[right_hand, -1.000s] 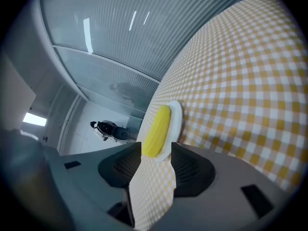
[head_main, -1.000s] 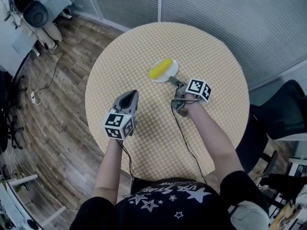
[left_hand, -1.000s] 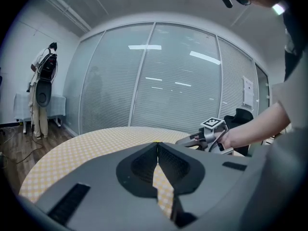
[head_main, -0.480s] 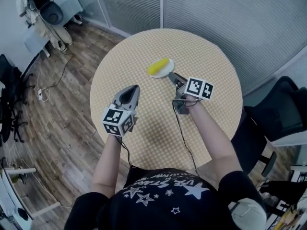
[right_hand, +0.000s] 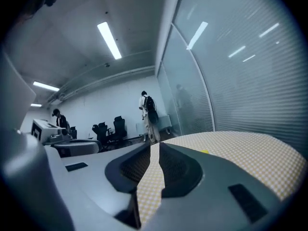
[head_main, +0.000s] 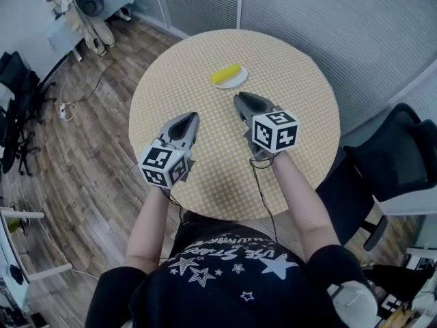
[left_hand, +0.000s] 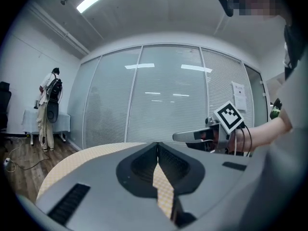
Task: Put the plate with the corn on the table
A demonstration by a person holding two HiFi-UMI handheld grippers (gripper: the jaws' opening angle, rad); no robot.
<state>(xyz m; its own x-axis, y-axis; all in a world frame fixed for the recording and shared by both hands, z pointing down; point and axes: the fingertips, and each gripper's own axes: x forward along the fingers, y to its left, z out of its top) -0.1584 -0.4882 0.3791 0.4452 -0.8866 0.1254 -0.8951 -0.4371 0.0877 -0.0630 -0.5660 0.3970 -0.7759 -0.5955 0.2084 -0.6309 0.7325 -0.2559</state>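
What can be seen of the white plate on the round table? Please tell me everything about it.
The plate is small, round and white, with a smooth surface; whether it is ceramic or plastic cannot be told. It lies flat on the checked yellow top of the round table, on the half far from the person, near the middle line. One yellow corn cob lies slanted across it and covers much of its surface, so mostly the rim shows. Nothing else touches the plate.
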